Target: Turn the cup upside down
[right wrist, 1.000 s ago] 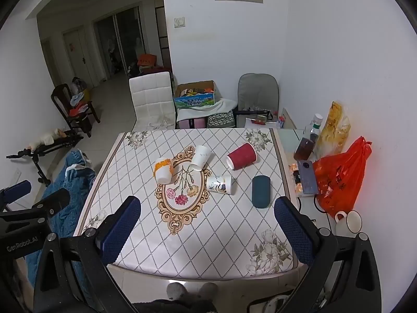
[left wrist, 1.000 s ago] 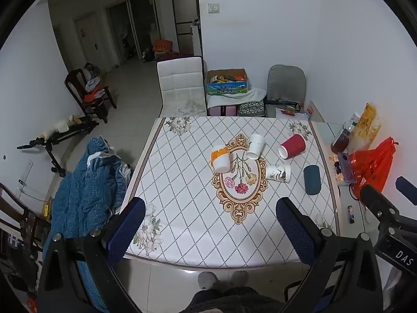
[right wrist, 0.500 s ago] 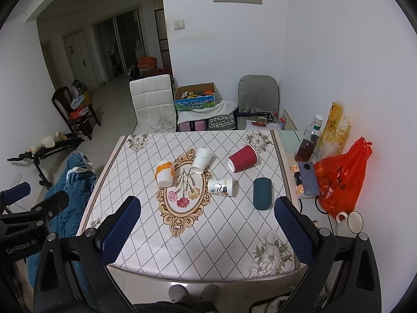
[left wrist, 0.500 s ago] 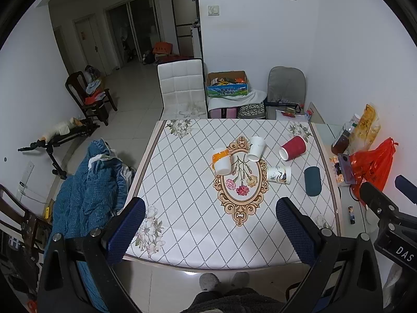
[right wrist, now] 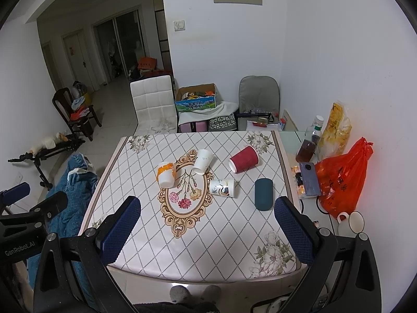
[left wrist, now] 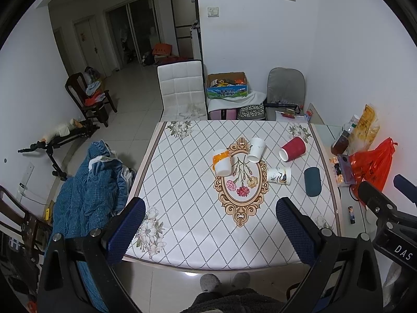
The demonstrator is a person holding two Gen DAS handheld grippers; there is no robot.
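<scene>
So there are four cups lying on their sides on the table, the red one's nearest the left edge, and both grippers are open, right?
Not quite: the red cup lies toward the right edge of the table, as the right wrist view shows. The four cups do lie on their sides, and both the left gripper and right gripper are open.

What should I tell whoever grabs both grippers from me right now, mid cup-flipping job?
Left gripper: open, empty, held above the table's near edge.
Right gripper: open, empty, likewise clear of everything.
Four paper cups lie on their sides on the table: orange-banded cup, plain white cup, red cup, printed cup. A dark teal case lies to the right of the printed cup.
Done: nothing; no cup stands upside down.
Left: pick a cup, grasp it, set it mouth-down.
</scene>
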